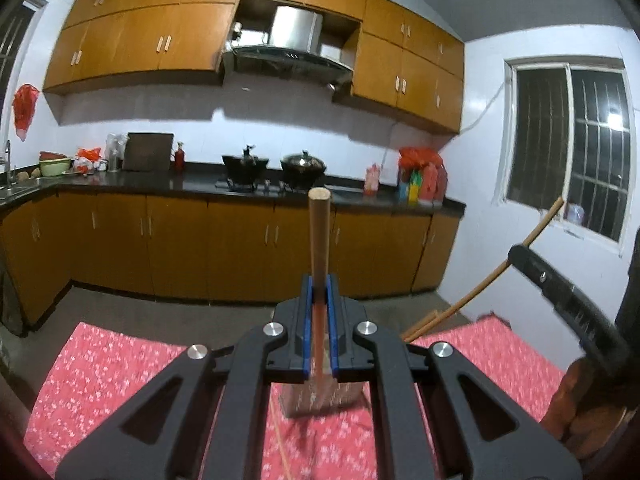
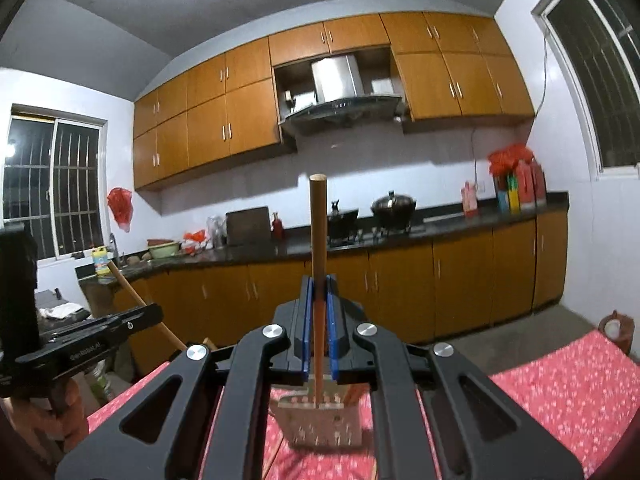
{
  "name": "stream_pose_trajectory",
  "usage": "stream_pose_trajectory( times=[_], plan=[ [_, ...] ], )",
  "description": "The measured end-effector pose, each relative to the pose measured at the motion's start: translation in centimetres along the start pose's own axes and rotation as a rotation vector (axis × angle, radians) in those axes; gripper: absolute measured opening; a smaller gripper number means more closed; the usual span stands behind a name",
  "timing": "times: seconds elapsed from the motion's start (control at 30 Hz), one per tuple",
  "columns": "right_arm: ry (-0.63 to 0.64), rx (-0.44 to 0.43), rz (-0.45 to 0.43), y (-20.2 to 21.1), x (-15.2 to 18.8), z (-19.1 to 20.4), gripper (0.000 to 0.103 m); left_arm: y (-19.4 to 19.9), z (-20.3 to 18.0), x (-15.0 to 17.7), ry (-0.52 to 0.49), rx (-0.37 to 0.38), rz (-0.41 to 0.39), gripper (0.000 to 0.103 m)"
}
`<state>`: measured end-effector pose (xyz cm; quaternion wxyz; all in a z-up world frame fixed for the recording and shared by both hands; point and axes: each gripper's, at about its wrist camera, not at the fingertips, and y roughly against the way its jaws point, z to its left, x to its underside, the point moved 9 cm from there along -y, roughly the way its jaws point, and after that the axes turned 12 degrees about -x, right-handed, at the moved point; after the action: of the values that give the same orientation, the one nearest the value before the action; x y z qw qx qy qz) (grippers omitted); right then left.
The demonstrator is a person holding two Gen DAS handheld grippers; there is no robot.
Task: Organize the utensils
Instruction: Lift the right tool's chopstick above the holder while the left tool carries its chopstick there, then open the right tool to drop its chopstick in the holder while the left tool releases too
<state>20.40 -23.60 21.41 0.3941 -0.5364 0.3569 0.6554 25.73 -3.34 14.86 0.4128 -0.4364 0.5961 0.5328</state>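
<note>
2 grippers are up in the air over a table, and each one pinches a thin, round wooden stick. The left gripper (image 1: pixel 319 286) has its blue pads squeezed tight on a smooth, pale brown chopstick (image 1: pixel 319 232) that points up, with its flat round end at the top. The right gripper (image 2: pixel 319 286) is closed the same way on a darker chopstick (image 2: pixel 318 236) – straight and round like a pencil.

Below both grippers stands a boxy metal holder (image 2: pixel 320 426) with small slots cut in its shiny grey wall. It sits on a soft red tablecloth (image 1: pixel 108 364) dotted with tiny white flowers. More stick ends poke out of the holder, though they look blurry.

From the left camera, the right gripper shows at the edge as a black bar, and its long stick crosses in front of the white wall. Behind everything are smooth orange-brown cupboards (image 1: pixel 144 36) and a dark, glossy counter (image 2: pixel 460 226) – 2 black pots sit there.
</note>
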Motion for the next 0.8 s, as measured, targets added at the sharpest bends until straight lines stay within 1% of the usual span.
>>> stream_pose_trajectory(
  times=[0.03, 0.13, 0.2, 0.3, 0.33, 0.37, 0.5, 0.67, 0.8],
  plan=[
    [0.009, 0.018, -0.017, -1.0, -0.1, -0.3, 0.007, -0.4, -0.1, -0.5, 0.011, -0.013, -0.016, 0.008],
    [0.004, 0.032, -0.023, -1.9, 0.1, -0.8, 0.007, -1.4, -0.1, -1.2, 0.033, -0.033, -0.037, 0.008],
    [-0.012, 0.041, -0.021, -3.0, 0.7, -1.3, 0.007, -2.1, -0.2, -1.5, 0.049, -0.042, -0.050, 0.008],
    [-0.011, 0.049, -0.002, -4.2, 1.6, -1.5, 0.007, -3.2, -0.5, -1.5, 0.047, -0.051, -0.060, 0.008],
    [-0.011, 0.049, -0.002, -4.2, 1.6, -1.5, 0.007, -3.4, -0.6, -1.3, 0.045, -0.052, -0.058, 0.008],
    [-0.003, 0.054, 0.019, -4.9, 2.4, -1.4, 0.007, -3.8, -0.8, -0.9, 0.043, -0.051, -0.053, 0.008],
    [0.000, 0.057, 0.059, -6.1, 4.1, -1.7, 0.007, -5.4, -1.0, 0.1, 0.037, -0.059, -0.044, 0.008],
    [-0.019, 0.046, 0.109, -7.0, 5.8, -2.1, 0.007, -7.5, -1.1, 1.4, 0.036, -0.056, -0.005, 0.008],
    [-0.036, 0.029, 0.129, -7.0, 6.3, -1.8, 0.009, -7.9, -1.3, 2.3, 0.036, -0.046, 0.023, 0.009]
  ],
)
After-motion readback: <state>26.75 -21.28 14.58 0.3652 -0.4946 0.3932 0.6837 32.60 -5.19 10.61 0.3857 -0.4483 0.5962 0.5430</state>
